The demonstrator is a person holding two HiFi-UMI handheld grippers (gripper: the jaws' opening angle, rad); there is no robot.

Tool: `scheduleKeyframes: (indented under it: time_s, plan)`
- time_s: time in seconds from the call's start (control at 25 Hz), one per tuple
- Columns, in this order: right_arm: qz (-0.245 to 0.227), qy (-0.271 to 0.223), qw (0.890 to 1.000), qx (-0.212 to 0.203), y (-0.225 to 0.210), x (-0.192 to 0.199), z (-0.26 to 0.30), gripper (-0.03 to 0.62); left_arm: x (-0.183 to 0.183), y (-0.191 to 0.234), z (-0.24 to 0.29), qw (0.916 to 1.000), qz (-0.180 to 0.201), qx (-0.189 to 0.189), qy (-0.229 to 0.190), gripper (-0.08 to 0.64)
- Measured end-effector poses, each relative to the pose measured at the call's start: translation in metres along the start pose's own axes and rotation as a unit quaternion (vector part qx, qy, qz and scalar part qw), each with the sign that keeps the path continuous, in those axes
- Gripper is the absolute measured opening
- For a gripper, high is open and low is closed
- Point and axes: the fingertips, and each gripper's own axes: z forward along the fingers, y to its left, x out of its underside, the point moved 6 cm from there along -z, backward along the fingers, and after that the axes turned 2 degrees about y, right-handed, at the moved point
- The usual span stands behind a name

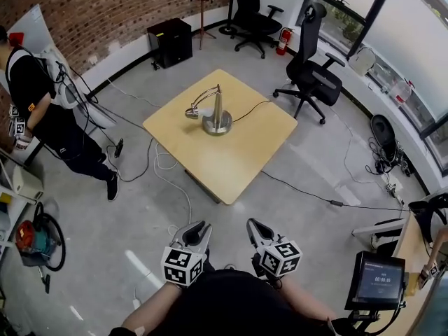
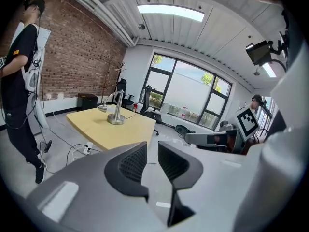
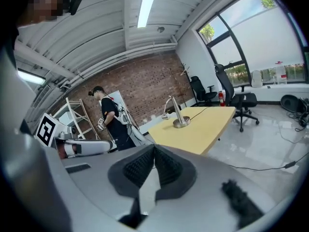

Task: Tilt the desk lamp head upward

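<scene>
Bright even daylight, fisheye-warped dark edges

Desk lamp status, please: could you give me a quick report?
Left hand-held gripper slightly open, empty; right hand-held gripper shut, empty. Desk lamp untouched on table, well ahead. Floor cables between.

Your head camera looks steeply down on the far-off counter; both hand-carried cameras face it level, sharing its desk lamp.
</scene>
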Motion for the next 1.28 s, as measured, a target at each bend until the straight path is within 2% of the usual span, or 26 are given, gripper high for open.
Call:
scheduleKeyframes:
  time_s: [0.24,0.48,0.68,0.88,1.28]
  plan:
    - [-0.001,-0.007,0.999,0.035,-0.009,-0.046,0.061,0.005,-0.053,0.063,0.041,0.9995,0.011,0.029,-0.002,0.077]
    - [-0.003,-0.002,0.998,0.057,-0.003,-0.073,0.108,0.005,-0.083,0.114,0.062,0.9987,0.007,0.051,0.004,0.077]
    - [-0.005,0.007,0.997,0.071,-0.001,-0.085,0.131,0.005,-0.093,0.141,0.074,0.998,-0.001,0.063,0.01,0.077]
    - [-0.006,0.018,0.997,0.078,0.002,-0.085,0.152,0.005,-0.088,0.16,0.082,0.9971,-0.013,0.072,0.019,0.077]
    - [-0.008,0.035,0.997,0.073,-0.014,-0.092,0.167,0.005,-0.095,0.167,0.106,0.9966,-0.02,0.072,0.034,0.077]
